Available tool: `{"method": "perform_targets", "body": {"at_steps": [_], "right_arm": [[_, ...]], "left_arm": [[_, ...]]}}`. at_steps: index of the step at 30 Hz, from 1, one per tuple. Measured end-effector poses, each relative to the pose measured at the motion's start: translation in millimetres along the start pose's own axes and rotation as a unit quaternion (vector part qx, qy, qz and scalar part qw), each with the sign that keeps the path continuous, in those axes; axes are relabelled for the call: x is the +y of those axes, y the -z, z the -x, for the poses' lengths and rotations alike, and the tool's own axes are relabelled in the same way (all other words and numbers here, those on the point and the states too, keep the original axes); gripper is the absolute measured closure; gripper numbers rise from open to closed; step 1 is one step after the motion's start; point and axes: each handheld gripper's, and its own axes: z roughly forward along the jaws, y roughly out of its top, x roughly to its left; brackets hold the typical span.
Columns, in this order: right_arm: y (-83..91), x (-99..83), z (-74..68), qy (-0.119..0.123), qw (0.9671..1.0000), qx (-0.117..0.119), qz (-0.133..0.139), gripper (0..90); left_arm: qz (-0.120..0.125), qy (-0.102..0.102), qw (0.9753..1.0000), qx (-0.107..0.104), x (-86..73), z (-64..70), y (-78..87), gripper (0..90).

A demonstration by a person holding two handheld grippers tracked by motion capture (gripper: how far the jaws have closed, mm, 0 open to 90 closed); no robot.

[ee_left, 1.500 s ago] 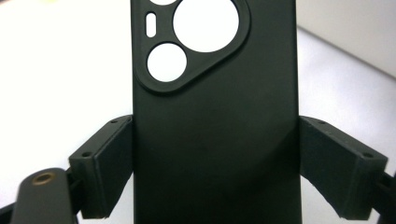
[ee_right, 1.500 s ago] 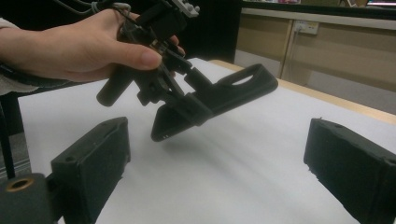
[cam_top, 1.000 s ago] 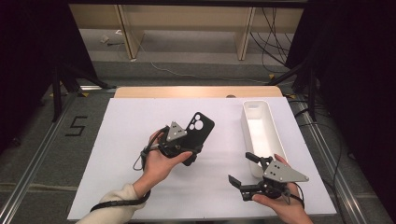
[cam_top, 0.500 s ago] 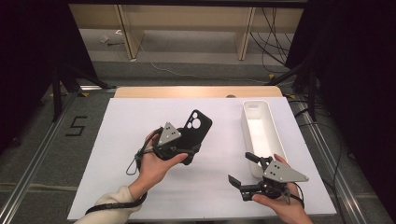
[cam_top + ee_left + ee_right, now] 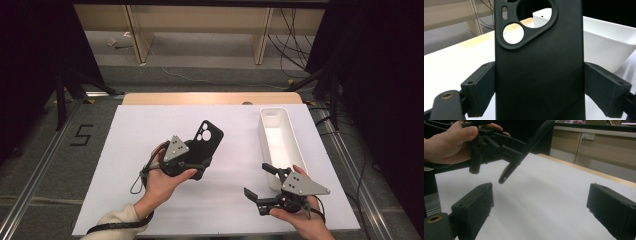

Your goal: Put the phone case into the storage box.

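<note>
**A:** so what's the left tongs [image 5: 200, 162] doing right now?

**B:** clamped on the black phone case [image 5: 206, 142]. In the left gripper view both jaws press flat against the long edges of the case [image 5: 539, 75], one on each side, about halfway down. The camera cutouts end points up and away from the hand, and the case is lifted off the white bench [image 5: 150, 130], tilted a bit.

**A:** and the right tongs [image 5: 261, 181]?

**B:** spread wide, nothing between the jaws. In the right gripper view there's just bare white bench [image 5: 544, 202] in the gap. It's held low over the near right part of the bench.

**A:** where's the case relative to that one?

**B:** off ahead of the right tongs and toward its left jaw, well apart. From there you see the case [image 5: 529, 147] edge-on, slanting, with the left hand [image 5: 446, 142] wrapped round its gripper.

**A:** anything else nearby?

**B:** a long white bin [image 5: 287, 150], just beside the right tongs' far jaw. From the left tongs it sits beyond the case, off to the right [image 5: 609, 42]. Looks empty as far as I can see in.
</note>
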Motion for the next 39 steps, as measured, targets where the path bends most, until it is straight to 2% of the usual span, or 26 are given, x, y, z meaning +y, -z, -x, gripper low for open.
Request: {"method": "perform_targets", "body": {"at_steps": [20, 31, 39], "right_arm": [[-0.3, 2.2, 4.7, -0.003, 1.0000, -0.005, 0.003, 8.3], [1.7, 4.6, 16.8, -0.008, 0.9999, -0.013, 0.006, 8.3], [-4.9, 12.4, 22.2, -0.015, 0.9996, -0.017, 0.018, 8.3]], "left_arm": [[0.003, -0.008, 0.9999, 0.011, -4.7, -1.2, 12.4, 14.7], [0.008, -0.008, 0.9999, 0.012, -3.0, -0.6, 13.5, 14.7], [0.009, -0.013, 0.9998, 0.011, -2.5, 3.0, 12.4, 14.7]]}}
